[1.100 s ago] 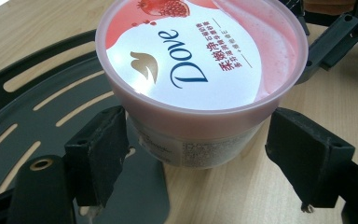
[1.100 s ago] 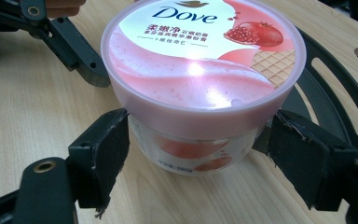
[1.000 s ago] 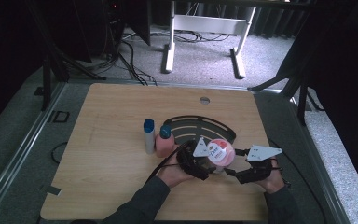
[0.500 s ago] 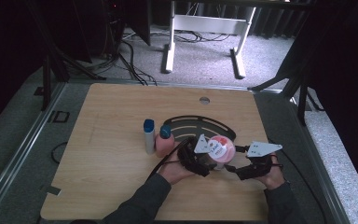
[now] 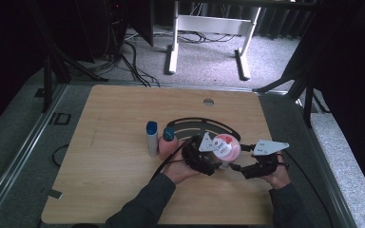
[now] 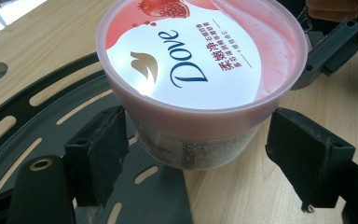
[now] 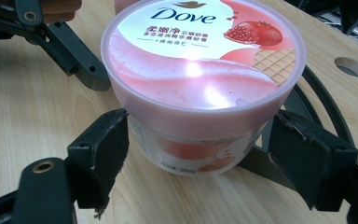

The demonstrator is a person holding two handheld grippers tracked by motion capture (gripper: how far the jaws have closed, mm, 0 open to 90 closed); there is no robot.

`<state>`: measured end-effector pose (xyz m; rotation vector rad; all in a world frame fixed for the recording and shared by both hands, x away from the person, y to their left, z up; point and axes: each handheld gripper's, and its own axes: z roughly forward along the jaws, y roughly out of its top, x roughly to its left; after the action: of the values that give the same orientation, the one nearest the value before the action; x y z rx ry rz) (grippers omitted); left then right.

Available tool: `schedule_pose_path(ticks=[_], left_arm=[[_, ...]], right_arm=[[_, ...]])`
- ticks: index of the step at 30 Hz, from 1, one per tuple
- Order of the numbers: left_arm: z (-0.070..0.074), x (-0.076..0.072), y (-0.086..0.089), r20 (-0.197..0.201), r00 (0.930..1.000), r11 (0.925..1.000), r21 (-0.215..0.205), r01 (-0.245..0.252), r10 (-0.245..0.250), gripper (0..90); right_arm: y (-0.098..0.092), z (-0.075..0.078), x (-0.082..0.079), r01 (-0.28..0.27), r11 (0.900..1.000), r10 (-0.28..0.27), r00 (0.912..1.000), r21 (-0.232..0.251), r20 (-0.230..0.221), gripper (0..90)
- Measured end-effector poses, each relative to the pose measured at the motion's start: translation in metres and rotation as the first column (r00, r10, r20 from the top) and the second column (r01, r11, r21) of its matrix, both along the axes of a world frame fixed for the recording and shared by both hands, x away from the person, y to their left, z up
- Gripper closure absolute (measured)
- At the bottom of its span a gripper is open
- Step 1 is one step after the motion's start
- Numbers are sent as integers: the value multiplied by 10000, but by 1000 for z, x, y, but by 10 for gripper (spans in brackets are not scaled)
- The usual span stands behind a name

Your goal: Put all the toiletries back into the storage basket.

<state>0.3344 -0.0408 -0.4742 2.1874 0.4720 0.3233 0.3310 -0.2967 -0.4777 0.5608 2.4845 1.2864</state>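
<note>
A pink Dove jar [image 5: 225,146] with a pomegranate lid stands upright at the front edge of a black slotted curved plate [image 5: 204,124]. My left gripper [image 5: 213,156] comes at it from the left and my right gripper [image 5: 238,160] from the right. In the left gripper view, the jar [image 6: 200,84] sits between the pads of the left gripper [image 6: 200,154], just under the lid. The right gripper [image 7: 198,154] holds the jar [image 7: 200,79] the same way, pads against its clear body. Whether the jar's base touches the table I cannot tell.
Left of the jar stand a white tube with a blue cap [image 5: 151,137] and a pink bottle with a blue cap [image 5: 168,141]. The wooden table [image 5: 104,180] has a round hole [image 5: 208,101] near its far edge. Cables trail from both grippers.
The jar and both grippers have shifted slightly away from the person together. The tube and the bottle have not moved.
</note>
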Motion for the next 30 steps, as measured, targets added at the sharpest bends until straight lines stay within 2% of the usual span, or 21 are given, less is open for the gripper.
schedule_pose_path(ticks=[16,30], left_arm=[[1,7,-1,-61,9999,9999,-14,-143,143,210],[-3,15,-6,-120,9995,9996,21,-285,285,210]], right_arm=[[0,1,9,12,10000,-11,10000,38,-58,202],[-2,-1,17,89,9999,-91,9998,-116,-184,203]])
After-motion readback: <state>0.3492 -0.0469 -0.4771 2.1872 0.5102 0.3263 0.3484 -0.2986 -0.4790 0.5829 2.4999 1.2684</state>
